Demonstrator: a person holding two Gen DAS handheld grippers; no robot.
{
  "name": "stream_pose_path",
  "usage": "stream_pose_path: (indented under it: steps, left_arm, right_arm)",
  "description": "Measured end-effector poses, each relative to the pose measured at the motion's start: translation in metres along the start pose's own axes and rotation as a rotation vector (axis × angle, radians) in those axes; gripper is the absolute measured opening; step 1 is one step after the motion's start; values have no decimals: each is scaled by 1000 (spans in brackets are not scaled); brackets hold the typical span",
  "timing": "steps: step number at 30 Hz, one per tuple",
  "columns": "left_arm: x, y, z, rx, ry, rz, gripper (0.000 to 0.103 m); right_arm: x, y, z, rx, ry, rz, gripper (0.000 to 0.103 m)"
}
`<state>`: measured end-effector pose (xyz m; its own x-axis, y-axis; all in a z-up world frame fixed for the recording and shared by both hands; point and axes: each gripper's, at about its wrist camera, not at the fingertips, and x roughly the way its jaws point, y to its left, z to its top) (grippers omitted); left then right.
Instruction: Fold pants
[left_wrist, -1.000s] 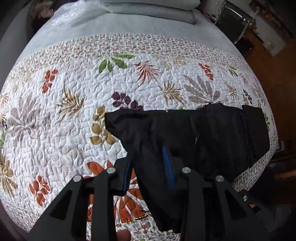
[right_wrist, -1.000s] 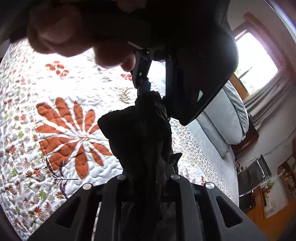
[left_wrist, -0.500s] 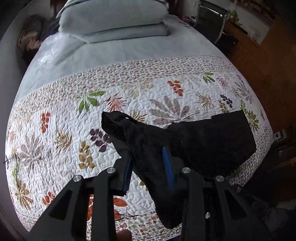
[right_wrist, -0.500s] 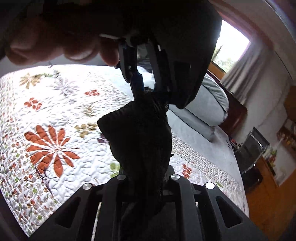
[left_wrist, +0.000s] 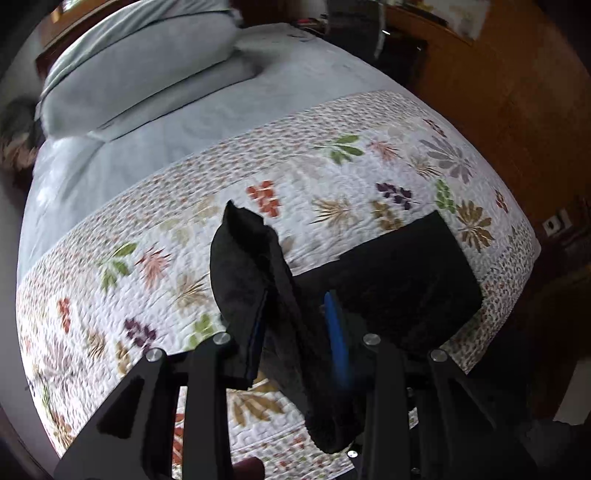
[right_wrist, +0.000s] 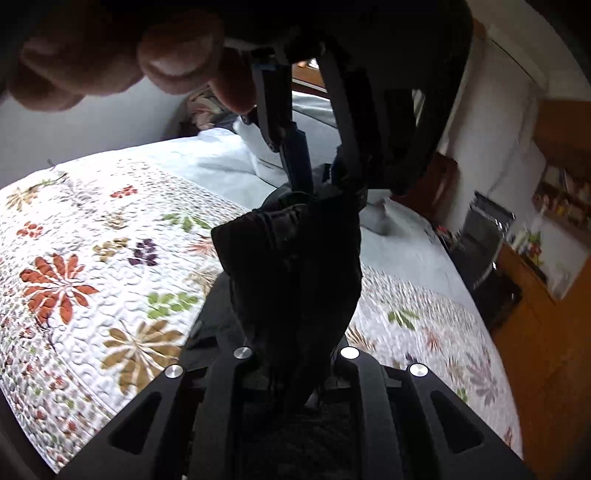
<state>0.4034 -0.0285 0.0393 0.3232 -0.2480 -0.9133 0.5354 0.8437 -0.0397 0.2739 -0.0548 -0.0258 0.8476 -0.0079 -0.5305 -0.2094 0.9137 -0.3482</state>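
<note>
Two grippers share one pair of black pants (left_wrist: 399, 273) above the bed. The left gripper (left_wrist: 295, 332) points steeply down and its jaws are narrowed onto a bunched fold of the cloth; one blue-lined pad (left_wrist: 338, 339) presses the fabric from the right while the other finger is half buried in it on the left. From that grip a dark peak of cloth rises just ahead of the fingertips, and the rest of the garment trails away to the right of the gripper, where a flat, squared part lies on the quilt (left_wrist: 177, 266) near the bed's right edge. Below the gripper's frame a fingertip of the person's hand shows at the bottom edge.

The right gripper (right_wrist: 291, 373) is clamped nearly closed, a thick wad of the pants (right_wrist: 291, 266) jammed between its fingers and hiding the tips. Straight ahead of it and higher up, the left gripper (right_wrist: 317, 177) comes down into the same wad, with the person's hand (right_wrist: 122, 55) wrapped around its handle at the top left. The lifted cloth hangs clear of the flowered quilt (right_wrist: 92, 258), which spreads beneath and to the left of the right gripper. Beyond both grippers lie grey pillows (left_wrist: 147, 70) at the head of the bed, and a wooden floor (left_wrist: 517, 110) runs off to the right.
</note>
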Motion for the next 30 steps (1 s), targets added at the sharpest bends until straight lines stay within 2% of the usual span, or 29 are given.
stream_pose_path:
  steps: [11,19,26,30]
  left_arm:
    - [52,-111,44,128,35,-72,31]
    - [90,-178,67,167,17,-188,33]
    - [149,-221,65,145,10,-276,35]
    - [183,-243,51,161,29,-282,40]
  right_arm:
    - [5,-98,-59,173,36,-12,14]
    - [10,-170,-109,348,57,-14,14]
    - [25,-204,-161,465,121,9,14]
    - [35,-214,-194,594,151,80,14]
